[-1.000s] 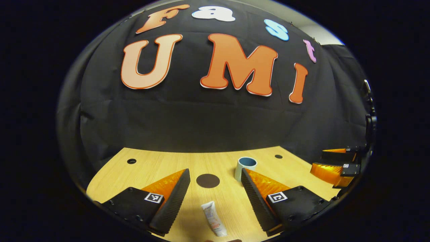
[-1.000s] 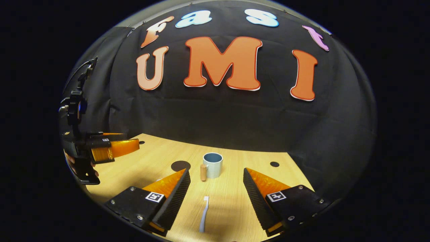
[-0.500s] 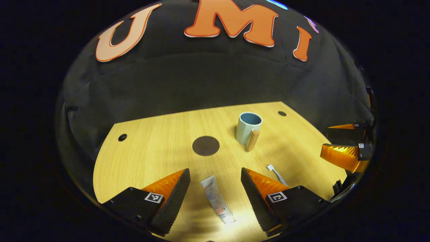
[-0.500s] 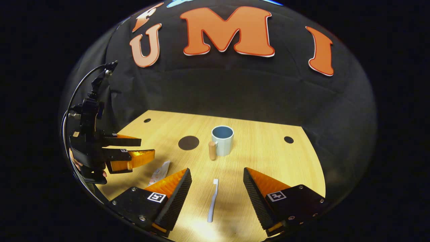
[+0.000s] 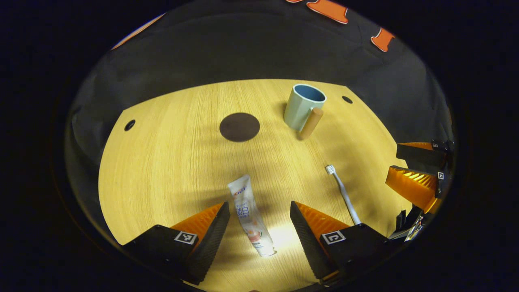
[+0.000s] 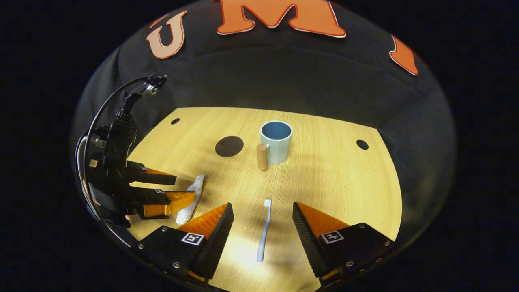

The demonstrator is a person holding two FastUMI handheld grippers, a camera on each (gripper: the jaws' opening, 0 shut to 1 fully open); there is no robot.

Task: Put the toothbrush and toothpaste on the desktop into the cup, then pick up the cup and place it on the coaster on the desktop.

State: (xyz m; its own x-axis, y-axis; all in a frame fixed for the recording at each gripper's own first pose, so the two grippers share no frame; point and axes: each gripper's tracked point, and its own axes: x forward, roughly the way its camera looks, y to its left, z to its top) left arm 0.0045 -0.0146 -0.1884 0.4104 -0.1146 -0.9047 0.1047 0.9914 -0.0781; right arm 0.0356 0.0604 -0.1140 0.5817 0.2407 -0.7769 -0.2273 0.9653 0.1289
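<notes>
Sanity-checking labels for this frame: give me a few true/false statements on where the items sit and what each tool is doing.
1. The white toothpaste tube lies flat on the wooden desktop, between the open fingers of the left tool. True.
2. The white toothbrush stands inside the pale blue cup. False: it lies on the desktop in front of the open right tool.
3. The cup sits on the dark round coaster. False: it stands beside the coaster, apart from it.
4. The cup is upright, and what shows of its inside is empty. True.
5. The right tool is shut on the toothbrush. False: it is open.
</notes>
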